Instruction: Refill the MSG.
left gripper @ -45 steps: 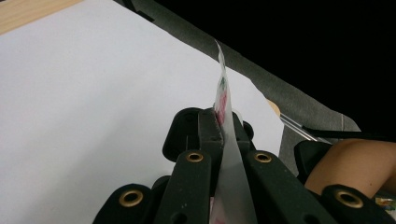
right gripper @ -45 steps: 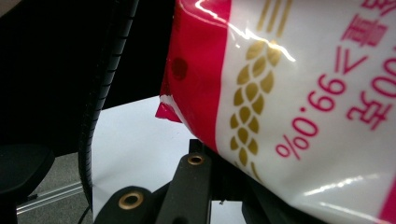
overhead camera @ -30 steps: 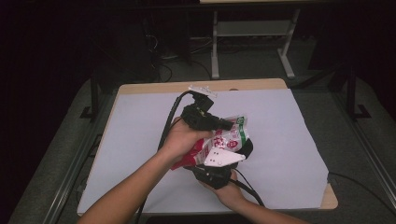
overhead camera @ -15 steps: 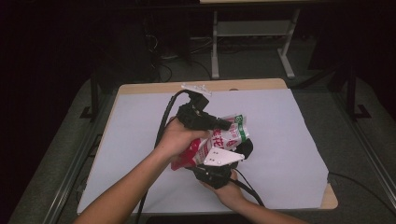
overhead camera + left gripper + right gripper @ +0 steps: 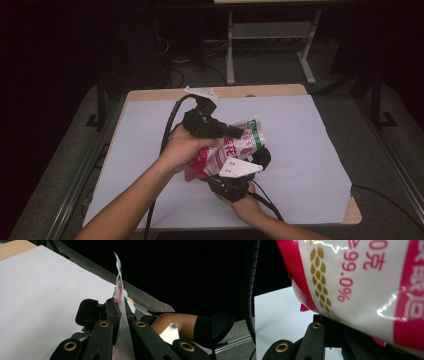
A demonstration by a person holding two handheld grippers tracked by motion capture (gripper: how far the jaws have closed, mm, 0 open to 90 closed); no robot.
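Little has changed over the last second: I keep the red-and-white bag [image 5: 227,150] lifted over the white sheet [image 5: 310,145]. Left gripper [image 5: 119,306] pinches its top edge; right gripper [image 5: 252,162] clamps its near side. Grip looks settled for pulling.

Pale wooden table [image 5: 280,91] under 1 large white sheet [image 5: 310,145] spread flat across nearly its whole top

Dim, dark surroundings; bright white table sheet [image 5: 300,150]; glare and close blur on the bag [image 5: 367,285]
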